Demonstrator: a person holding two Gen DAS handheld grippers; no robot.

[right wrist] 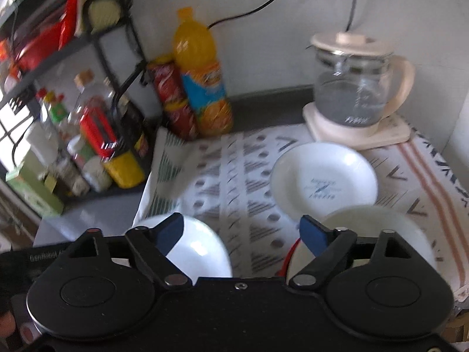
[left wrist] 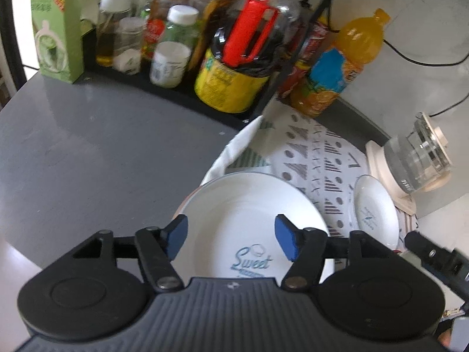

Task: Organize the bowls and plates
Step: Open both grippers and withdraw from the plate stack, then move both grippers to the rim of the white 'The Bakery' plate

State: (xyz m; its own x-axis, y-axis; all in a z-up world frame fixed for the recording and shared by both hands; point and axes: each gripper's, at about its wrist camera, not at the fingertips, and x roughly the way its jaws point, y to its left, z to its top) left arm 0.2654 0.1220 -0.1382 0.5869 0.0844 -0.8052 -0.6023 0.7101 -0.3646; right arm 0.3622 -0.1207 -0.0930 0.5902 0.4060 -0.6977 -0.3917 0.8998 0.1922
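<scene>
In the left wrist view a white plate (left wrist: 234,205) printed "Sweet" lies on the patterned cloth (left wrist: 316,152), and my left gripper (left wrist: 231,239) hovers open just above its near half. A smaller white dish (left wrist: 376,208) lies to its right. In the right wrist view the same small dish (right wrist: 324,182) sits mid-cloth, a white plate (right wrist: 199,246) lies at lower left and a white bowl (right wrist: 381,228) with a red rim under it at lower right. My right gripper (right wrist: 243,234) is open over the cloth between them, holding nothing.
A black rack (left wrist: 176,88) crowded with bottles and jars stands at the back left. An orange juice bottle (right wrist: 199,70) and a red can (right wrist: 173,96) stand by the wall. A glass kettle (right wrist: 354,88) on its base sits at the back right. Bare grey counter (left wrist: 102,146) lies left of the cloth.
</scene>
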